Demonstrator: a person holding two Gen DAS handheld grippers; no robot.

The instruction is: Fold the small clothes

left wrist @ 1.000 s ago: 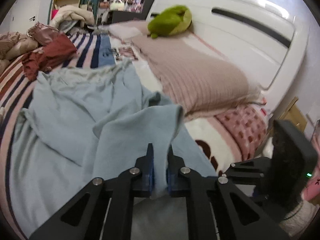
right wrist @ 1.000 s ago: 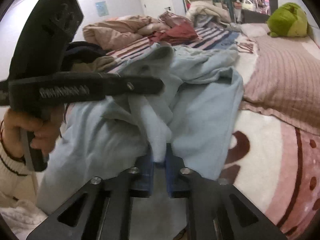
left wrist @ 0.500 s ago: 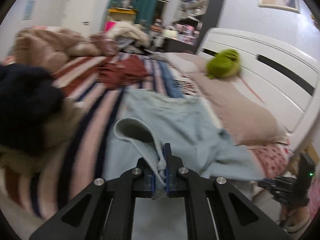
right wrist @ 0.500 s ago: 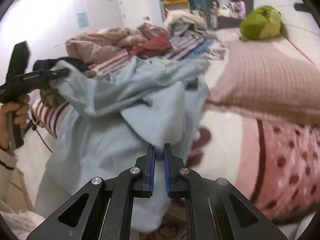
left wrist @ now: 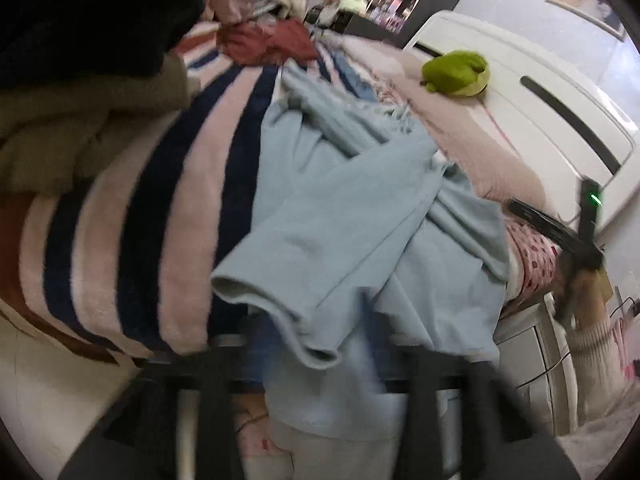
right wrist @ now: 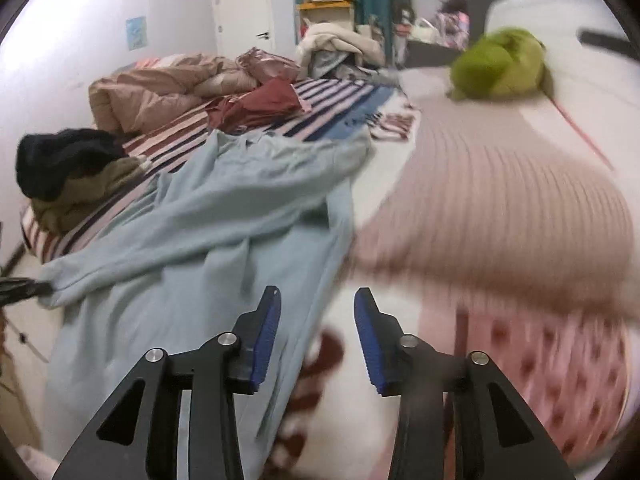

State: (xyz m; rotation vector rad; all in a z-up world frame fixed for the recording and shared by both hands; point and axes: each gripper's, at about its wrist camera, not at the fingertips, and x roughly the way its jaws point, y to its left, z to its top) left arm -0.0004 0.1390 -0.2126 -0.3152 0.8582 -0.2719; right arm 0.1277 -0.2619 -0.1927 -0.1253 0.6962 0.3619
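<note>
The striped bed (right wrist: 332,100) fills both my views, and the light blue garment (right wrist: 224,240) lies stretched along it, its long axis running from the near edge, where it hangs over, toward the far end by the dark red clothes (right wrist: 256,106). One sleeve cuff (left wrist: 276,316) points at my left gripper (left wrist: 316,344). That view is smeared (motion blur), so I cannot tell whether those jaws are spread or pressed. Half a second ago both grippers pinched the cloth, lifted in a bunch; now it rests flat, and my right gripper (right wrist: 316,336) stands spread wide, holding nothing, just right of the garment's edge.
</note>
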